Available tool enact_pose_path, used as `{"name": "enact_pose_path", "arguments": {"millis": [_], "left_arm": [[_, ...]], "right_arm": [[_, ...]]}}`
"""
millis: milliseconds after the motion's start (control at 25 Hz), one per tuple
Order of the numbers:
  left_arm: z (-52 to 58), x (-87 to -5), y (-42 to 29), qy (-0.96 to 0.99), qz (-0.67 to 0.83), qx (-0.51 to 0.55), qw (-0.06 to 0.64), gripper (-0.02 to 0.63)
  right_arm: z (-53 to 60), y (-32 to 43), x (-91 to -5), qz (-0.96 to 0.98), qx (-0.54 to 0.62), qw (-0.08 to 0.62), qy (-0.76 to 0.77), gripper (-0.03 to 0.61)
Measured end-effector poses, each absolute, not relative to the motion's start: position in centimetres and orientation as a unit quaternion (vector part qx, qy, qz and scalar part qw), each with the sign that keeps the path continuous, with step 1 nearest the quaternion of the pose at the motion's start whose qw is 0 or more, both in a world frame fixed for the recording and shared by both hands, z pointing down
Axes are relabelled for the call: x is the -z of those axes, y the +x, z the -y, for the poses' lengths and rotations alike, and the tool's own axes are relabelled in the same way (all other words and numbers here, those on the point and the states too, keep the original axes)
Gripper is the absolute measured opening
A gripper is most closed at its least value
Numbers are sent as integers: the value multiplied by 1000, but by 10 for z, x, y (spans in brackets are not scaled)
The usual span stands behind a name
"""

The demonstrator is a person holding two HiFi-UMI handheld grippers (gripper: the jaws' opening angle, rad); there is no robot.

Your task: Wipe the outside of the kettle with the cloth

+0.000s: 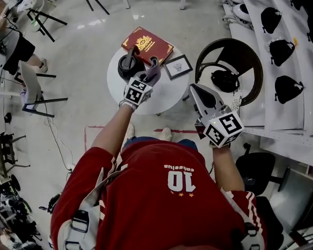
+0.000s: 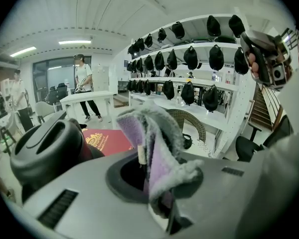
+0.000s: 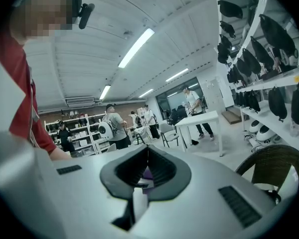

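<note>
**Clearance around the round table, head view**

The table (image 1: 164, 97) is bare at its near and near-right part, open from the person's side. The far edge is blocked by the red book (image 1: 147, 44). The kettle (image 1: 128, 66) stands at far left and the framed card (image 1: 178, 66) at right. The left gripper (image 1: 153, 68), jaws pinched on the cloth (image 2: 162, 143), fills the gap between kettle and card. The wicker chair (image 1: 229, 43) crowds the table's right side, with shelving (image 1: 289, 113) beyond. The right gripper (image 1: 194, 89), jaws together, hangs over the table-chair gap. The floor (image 1: 78, 72) left of the table is open.

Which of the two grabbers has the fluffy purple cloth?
The left hand-held gripper, shut on the cloth right beside the black kettle. The right hand-held gripper is shut with nothing in it.
</note>
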State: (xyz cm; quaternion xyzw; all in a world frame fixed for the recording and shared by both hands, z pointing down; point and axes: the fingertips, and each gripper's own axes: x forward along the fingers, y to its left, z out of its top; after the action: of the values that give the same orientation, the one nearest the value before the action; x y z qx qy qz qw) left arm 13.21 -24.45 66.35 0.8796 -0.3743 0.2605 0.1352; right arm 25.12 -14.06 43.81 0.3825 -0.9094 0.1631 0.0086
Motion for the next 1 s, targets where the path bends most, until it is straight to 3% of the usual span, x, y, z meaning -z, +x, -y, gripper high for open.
{"name": "enact_pose_path", "arguments": {"millis": [560,1000], "left_arm": [[220,-572,121,911,351,-208,61,46],[211,-502,31,920,345,-185,0,48]], "right_arm": [[143,203,-419,917,-138,16,374,17],[143,137,-402,913,-132,16,386,17]]}}
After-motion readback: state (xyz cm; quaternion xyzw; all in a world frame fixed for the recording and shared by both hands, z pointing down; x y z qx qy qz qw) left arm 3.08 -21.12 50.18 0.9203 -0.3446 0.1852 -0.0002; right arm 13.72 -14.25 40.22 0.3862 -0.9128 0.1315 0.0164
